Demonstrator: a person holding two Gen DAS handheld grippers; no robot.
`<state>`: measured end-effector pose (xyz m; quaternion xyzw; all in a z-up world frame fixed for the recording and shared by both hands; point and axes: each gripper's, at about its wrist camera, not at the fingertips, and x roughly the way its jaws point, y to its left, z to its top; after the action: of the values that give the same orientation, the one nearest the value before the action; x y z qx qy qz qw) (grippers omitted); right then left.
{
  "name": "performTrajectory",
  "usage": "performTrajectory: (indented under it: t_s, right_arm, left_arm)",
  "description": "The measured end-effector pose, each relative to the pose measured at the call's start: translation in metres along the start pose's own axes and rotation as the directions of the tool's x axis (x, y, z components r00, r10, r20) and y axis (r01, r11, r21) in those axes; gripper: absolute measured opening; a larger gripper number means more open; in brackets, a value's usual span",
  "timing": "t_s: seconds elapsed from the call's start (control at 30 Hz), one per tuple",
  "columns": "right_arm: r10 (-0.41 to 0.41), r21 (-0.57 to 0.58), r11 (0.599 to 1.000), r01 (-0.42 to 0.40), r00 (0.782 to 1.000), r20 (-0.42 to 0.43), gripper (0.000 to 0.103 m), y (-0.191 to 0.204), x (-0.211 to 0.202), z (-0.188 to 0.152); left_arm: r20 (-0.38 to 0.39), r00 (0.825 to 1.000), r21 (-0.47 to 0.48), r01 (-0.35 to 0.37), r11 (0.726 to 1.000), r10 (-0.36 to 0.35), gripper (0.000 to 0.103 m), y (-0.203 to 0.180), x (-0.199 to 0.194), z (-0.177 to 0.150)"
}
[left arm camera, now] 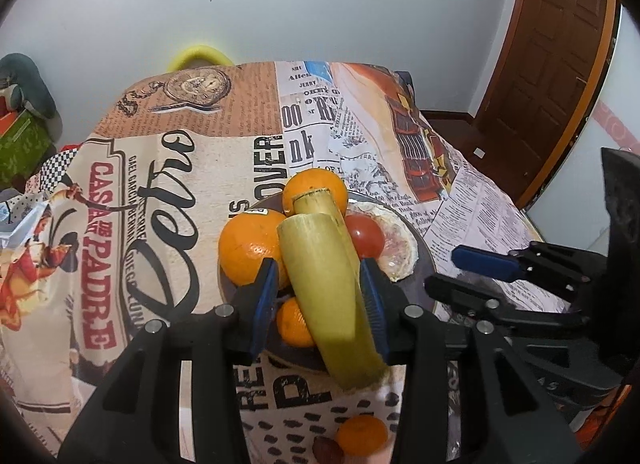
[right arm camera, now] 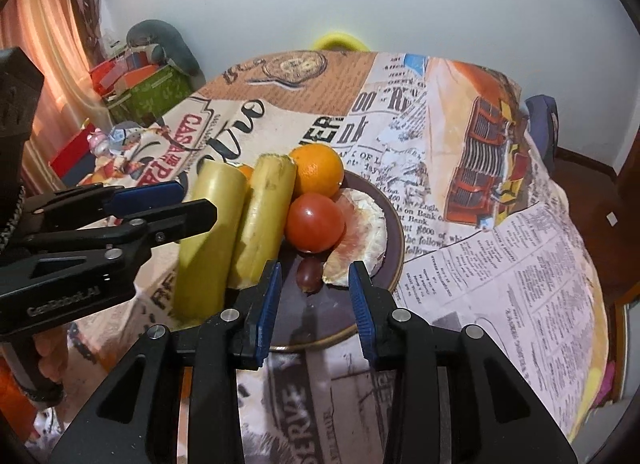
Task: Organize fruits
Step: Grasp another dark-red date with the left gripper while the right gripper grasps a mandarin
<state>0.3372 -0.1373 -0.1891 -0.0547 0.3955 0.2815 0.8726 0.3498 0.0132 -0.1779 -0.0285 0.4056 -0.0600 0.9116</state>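
Left gripper (left arm camera: 320,288) clamps yellow-green stalk piece (left arm camera: 320,296) above fruit plate (right arm camera: 390,219); right gripper (right arm camera: 316,288) part-open, empty.

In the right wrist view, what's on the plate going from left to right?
Front banana piece → second banana piece → tomato → peeled grapefruit piece, on the plate. The orange and grape overlap these, so I skip them.
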Motion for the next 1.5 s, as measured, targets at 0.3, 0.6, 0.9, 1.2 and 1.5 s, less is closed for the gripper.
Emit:
performTrajectory:
  t_s: [0.3,0.6,0.9,1.2,1.5]
  right_arm:
    - [-0.003,-0.009,1.000,0.003,1.000,0.027,0.036,0.024,-0.034,-0.014]
    - [-0.001,-0.021,1.000,0.001,1.000,0.021,0.047,0.054,-0.054,-0.037]
    - [0.028,-0.027,0.999,-0.029,0.999,-0.035,0.047,0.075,-0.037,-0.057]
    - [0.060,-0.029,0.998,-0.063,0.993,-0.102,0.047,0.084,-0.004,-0.062]
    - [0.099,-0.025,0.994,-0.104,0.985,-0.140,0.034,0.083,0.018,-0.066]
  left_arm:
    - [0.018,1.000,0.004,-0.016,1.000,0.016,0.042,0.010,-0.048,-0.020]
    - [-0.019,0.999,-0.021,-0.034,0.999,0.034,0.043,0.030,-0.078,-0.058]
    - [-0.066,0.996,-0.031,-0.055,0.998,0.053,0.055,0.046,-0.081,-0.090]
    - [-0.131,0.991,-0.040,-0.045,0.998,0.039,0.057,0.053,-0.060,-0.109]
    - [-0.161,0.986,-0.030,-0.041,0.999,0.036,0.057,0.055,-0.043,-0.112]
